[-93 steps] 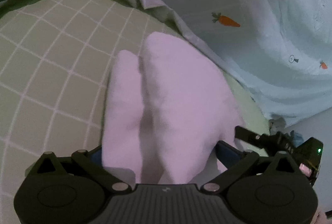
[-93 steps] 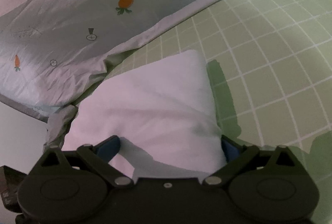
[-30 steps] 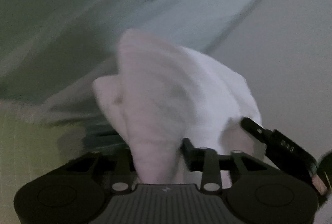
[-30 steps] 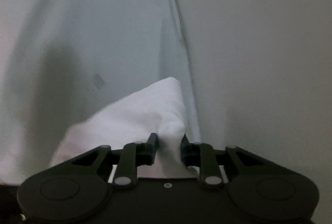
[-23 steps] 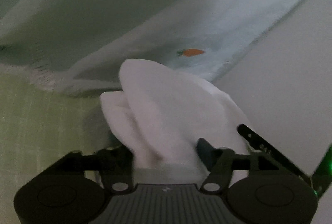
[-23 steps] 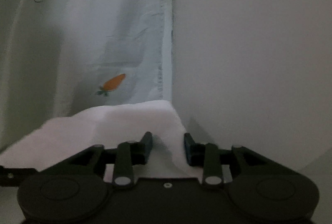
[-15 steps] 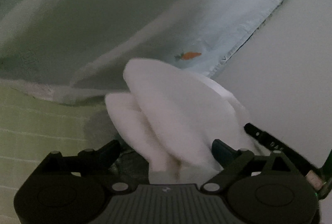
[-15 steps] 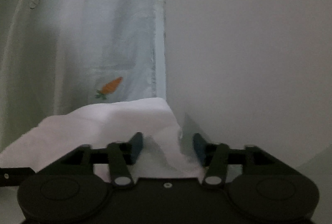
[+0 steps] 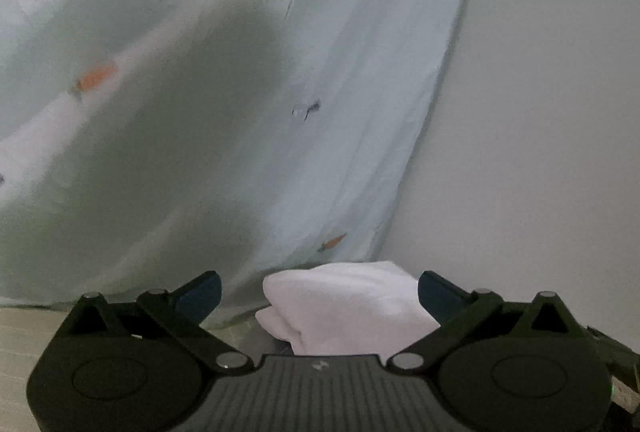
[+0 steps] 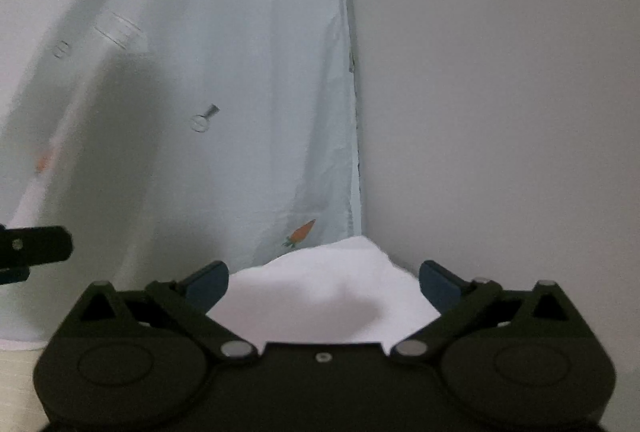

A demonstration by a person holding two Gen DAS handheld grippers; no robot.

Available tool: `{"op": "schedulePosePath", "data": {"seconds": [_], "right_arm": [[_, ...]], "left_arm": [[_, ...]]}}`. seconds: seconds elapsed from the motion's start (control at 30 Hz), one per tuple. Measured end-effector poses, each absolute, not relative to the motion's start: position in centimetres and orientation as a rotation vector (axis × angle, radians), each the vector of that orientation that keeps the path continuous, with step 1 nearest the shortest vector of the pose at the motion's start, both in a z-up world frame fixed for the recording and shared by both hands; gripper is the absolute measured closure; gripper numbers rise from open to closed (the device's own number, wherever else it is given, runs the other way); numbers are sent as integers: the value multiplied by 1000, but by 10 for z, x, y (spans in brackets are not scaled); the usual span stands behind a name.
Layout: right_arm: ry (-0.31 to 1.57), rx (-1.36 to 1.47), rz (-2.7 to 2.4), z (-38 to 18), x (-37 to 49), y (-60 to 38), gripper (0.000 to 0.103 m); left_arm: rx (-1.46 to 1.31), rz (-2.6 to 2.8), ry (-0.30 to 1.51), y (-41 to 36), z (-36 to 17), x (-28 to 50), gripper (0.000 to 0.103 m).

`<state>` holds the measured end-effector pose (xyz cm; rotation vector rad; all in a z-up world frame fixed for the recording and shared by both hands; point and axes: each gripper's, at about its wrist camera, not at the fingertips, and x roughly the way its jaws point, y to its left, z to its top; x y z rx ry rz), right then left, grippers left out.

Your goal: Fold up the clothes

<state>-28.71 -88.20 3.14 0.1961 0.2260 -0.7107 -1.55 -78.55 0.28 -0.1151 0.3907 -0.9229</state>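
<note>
Both pairs of fingers stand spread wide, having just been opening, and nothing is pinched in either. Between the fingers of the left gripper (image 9: pixel 318 290) sits the folded white garment (image 9: pixel 348 306), a thick soft bundle with rounded stacked layers showing at its left edge; its right side runs close up to the right blue pad (image 9: pixel 434 292), though contact cannot be judged, while the left pad stands clear of it. From the right gripper (image 10: pixel 322 282) the same garment (image 10: pixel 320 296) appears as a smooth white mound rising to a point, lying between the blue pads with a gap on each side. It rests at the foot of a pale blue sheet (image 9: pixel 280 112) printed with small carrots, right in the corner where that sheet meets a plain white wall (image 10: pixel 500 92). A dark shadow falls across the sheet. At the left edge of the right view, a black part of the other gripper pokes in.
</note>
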Motion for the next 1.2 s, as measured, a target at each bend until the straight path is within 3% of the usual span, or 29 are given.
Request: {"op": "schedulePosePath", "data": {"seconds": [0.33,0.57,1.2], "right_arm": [[342,280,-791,25,-392,-772,0],[423,332,-829,1,-455,-725,0],[418,348,-860,-5,-471,-729,0]], "left_arm": [[11,-969,523,-710,-25,-106,0],[136,-996,506,-685,-35,-139,0],[195,-1035,478,-687,-32,-161,0]]}}
